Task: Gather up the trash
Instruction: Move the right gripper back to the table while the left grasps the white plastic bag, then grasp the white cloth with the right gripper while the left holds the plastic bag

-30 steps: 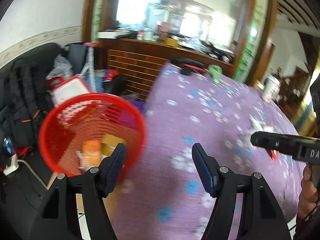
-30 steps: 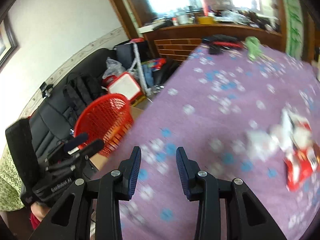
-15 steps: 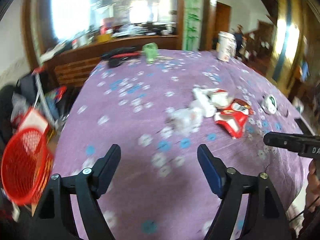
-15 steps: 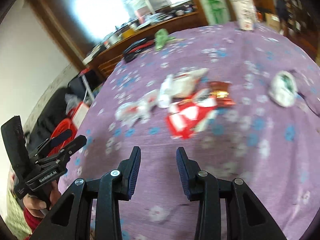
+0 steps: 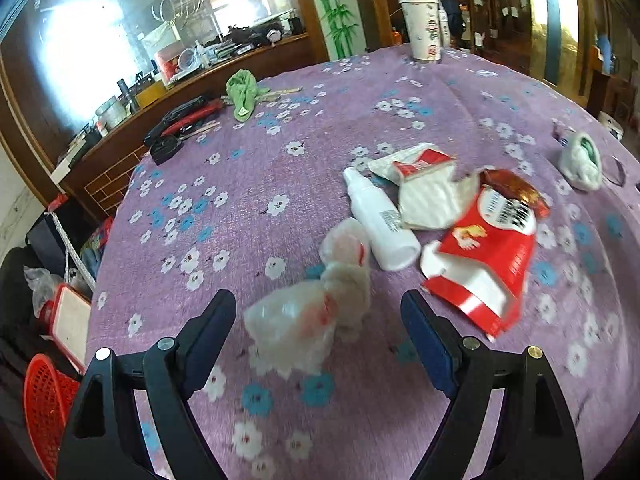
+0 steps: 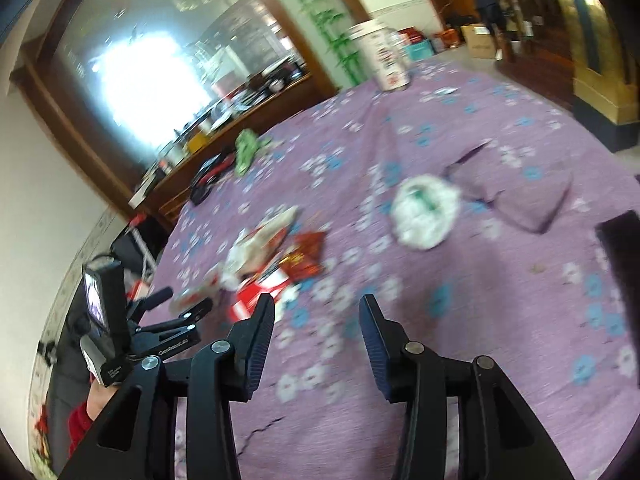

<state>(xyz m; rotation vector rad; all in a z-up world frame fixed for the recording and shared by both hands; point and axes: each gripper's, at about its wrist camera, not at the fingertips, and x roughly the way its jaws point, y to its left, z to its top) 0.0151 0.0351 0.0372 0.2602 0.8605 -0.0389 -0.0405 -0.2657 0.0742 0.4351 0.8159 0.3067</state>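
In the left wrist view the red basket (image 5: 44,404), which filled the frame a second ago, has slid to the lower left edge, and the left claw (image 5: 316,332) now hangs over the desk (image 5: 248,184) with its jaws opening wide either side of a crumpled white wrapper (image 5: 304,316), not pressing it. In the right wrist view the litter has likewise come near, so I judge a fresh pickup is beginning; the right claw (image 6: 316,328), opening and empty, points between the red snack bag (image 6: 296,268) and a white wad (image 6: 424,216).

One white bottle (image 5: 380,220), two red wrappers (image 5: 484,248), one paper cup (image 5: 420,26), one green cloth (image 5: 242,90), one red basket (image 5: 44,404)
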